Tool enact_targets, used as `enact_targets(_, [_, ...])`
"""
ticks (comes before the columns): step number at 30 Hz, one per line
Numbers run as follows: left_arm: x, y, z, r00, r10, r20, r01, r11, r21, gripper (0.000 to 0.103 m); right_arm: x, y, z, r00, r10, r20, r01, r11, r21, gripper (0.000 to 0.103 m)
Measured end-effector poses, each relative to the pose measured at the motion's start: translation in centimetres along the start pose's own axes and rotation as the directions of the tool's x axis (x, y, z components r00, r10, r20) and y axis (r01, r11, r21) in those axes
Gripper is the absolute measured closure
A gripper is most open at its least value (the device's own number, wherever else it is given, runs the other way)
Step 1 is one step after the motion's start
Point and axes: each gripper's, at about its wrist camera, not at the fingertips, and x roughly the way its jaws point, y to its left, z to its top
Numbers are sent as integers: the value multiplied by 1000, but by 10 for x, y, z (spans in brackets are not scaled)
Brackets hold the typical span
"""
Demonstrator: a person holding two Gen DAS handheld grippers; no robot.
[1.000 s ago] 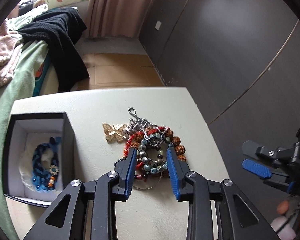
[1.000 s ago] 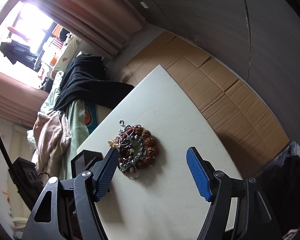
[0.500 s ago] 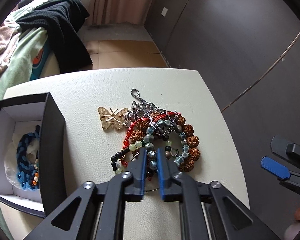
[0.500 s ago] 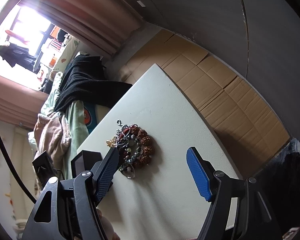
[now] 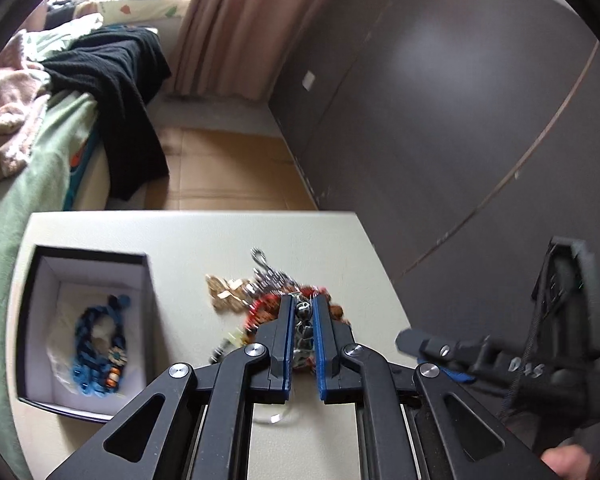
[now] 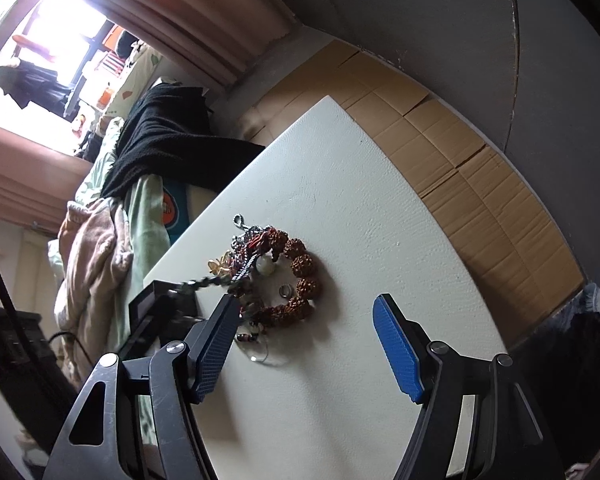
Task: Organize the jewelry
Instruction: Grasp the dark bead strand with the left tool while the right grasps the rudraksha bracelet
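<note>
Several pieces of jewelry lie tangled in a pile (image 6: 268,276) on the white table (image 6: 340,208): a ring of brown seed beads (image 6: 300,280), a silver chain (image 5: 266,270) and a gold butterfly piece (image 5: 226,294) at the pile's far left edge. The left hand-held gripper (image 5: 302,312) has just been closing and now pinches a strand of grey-blue beads (image 5: 303,322) between its blue pads, the strand blurred where it meets the pile. To the left on the table stands an open black box (image 5: 88,254) with a white lining, holding a blue braided bracelet (image 5: 96,344). The right hand-held gripper (image 6: 304,344) hangs near the pile with its jaws wide apart and nothing between them. Beyond the table, a black garment (image 5: 116,80) drapes over a bed (image 5: 28,168).
</note>
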Motion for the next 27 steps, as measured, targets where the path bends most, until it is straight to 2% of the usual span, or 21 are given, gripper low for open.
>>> enact_targets(8, [-22, 31, 13, 997, 38, 63, -33, 997, -76, 94, 17, 10, -3, 999, -46, -23, 45, 998, -31, 32])
enact_targets(14, [-28, 39, 15, 997, 39, 68, -32, 995, -96, 94, 38, 15, -1, 993, -112, -34, 110, 992, -62, 32])
enact_targets(19, [-29, 39, 14, 997, 39, 61, -34, 995, -91, 94, 56, 27, 0, 982, -186, -22, 183, 977, -112, 37])
enact_targets(22, [-31, 40, 15, 997, 43, 66, -37, 995, -89, 94, 66, 33, -2, 967, -255, -15, 250, 955, -158, 45])
enact_targets(24, [-31, 41, 15, 997, 44, 65, -38, 995, -90, 94, 69, 42, -6, 947, -320, 0, 313, 927, -209, 51])
enact_targets(25, [-31, 42, 15, 997, 44, 63, -39, 995, -89, 94, 70, 43, -7, 947, -320, -1, 313, 926, -213, 54])
enact_targets(26, [-31, 41, 15, 997, 46, 62, -41, 995, -87, 94, 70, 43, -7, 952, -307, -9, 298, 931, -212, 74])
enact_targets(27, [-31, 41, 15, 997, 49, 61, -43, 995, -85, 94, 69, 40, -6, 961, -274, -29, 263, 945, -197, 79])
